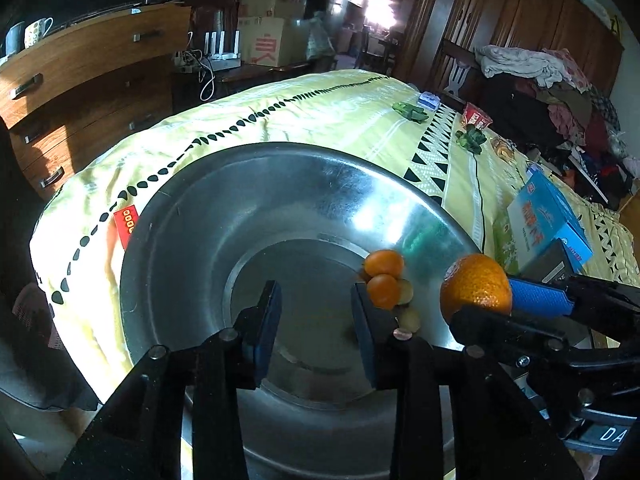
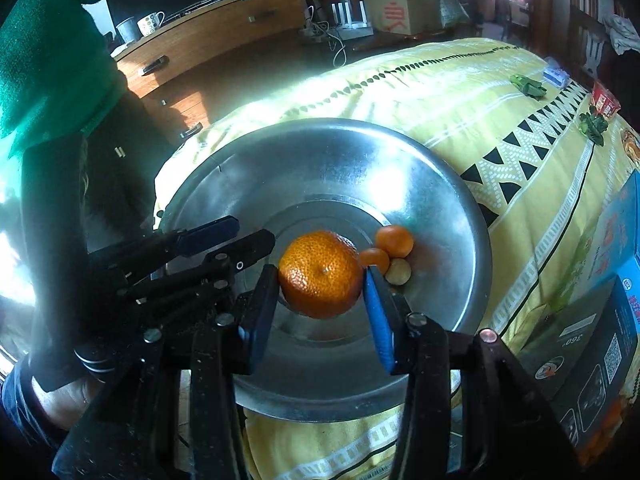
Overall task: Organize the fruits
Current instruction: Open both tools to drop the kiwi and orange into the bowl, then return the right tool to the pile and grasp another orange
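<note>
A wide steel bowl (image 1: 192, 216) (image 2: 440, 208) rests on a yellow patterned cloth. On its floor, at the right, lie two small oranges (image 1: 384, 276) (image 2: 394, 241) and small yellowish fruits (image 1: 409, 319) (image 2: 398, 272), all touching. My left gripper (image 1: 316, 312) hangs over the bowl's middle, open, with nothing between its pads; the small fruits lie just to the right of its right finger. My right gripper (image 2: 320, 300) is shut on a large orange (image 2: 320, 274) (image 1: 476, 286), held above the bowl beside the small fruits. In the right wrist view the left gripper (image 2: 240, 236) points in from the left.
The yellow cloth (image 1: 320, 112) covers a raised surface. A blue box (image 1: 548, 216) and a dark box (image 2: 592, 352) lie right of the bowl, a red packet (image 1: 126, 224) at its left rim. Green items (image 1: 410, 112) lie far back. A wooden dresser (image 1: 80, 80) stands left. A green sleeve (image 2: 48, 60) shows.
</note>
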`<state>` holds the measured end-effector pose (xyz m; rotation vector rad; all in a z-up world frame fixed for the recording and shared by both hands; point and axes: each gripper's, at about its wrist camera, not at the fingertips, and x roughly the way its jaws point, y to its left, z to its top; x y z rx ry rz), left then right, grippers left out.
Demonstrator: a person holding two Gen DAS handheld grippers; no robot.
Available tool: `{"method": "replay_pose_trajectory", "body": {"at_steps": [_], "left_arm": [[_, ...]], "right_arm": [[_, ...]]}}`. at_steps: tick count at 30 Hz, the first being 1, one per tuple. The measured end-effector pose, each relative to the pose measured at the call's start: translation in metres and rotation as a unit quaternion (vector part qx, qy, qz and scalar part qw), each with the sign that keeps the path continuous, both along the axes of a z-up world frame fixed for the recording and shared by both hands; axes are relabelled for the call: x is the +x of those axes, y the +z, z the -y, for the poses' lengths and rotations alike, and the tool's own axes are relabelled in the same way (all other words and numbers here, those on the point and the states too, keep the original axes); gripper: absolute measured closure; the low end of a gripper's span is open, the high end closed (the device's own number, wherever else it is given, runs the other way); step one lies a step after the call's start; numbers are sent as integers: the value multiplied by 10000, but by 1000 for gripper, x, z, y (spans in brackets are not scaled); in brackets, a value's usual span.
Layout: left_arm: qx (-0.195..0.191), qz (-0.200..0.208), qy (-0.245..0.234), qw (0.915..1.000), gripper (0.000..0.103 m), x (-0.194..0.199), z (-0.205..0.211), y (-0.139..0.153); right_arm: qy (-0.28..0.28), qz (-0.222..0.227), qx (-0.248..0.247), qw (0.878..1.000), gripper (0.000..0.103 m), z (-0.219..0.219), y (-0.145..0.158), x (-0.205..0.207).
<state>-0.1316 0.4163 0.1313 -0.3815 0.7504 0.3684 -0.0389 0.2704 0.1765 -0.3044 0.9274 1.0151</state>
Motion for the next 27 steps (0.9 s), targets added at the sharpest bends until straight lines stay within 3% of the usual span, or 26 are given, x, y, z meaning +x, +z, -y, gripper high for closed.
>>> {"method": "replay_pose_trajectory", "body": {"at_steps": [4,9,13,17,22,25,27], "left_arm": [[33,15,26,10000,54,0,2,2],[35,20,206,9998,39,-2,-1,5],[137,114,249,9995,38,-5,4,15],[445,495,101,9977,38,-12,30,48],[958,1184,-908,9842,38,-12,123,105],[1000,1617,-1929,9626,38,-10,205,128],[758,1663,-2546,9496,38,-4,250,128]], "right_arm": [[0,-3,-20,10000,56,0,0,0],[-93,136,114,9998,40,7,11,-1],[-47,389,327,9987,37,22,28,-11],[-137,978,845,9915,37,81,57,-42],[-1026,1493,708,9809,18,195,50,-74],[-1564,1238,446,9789,19,264,25,-81],[-1900,1082,254,9755,20,302,7,-81]]}}
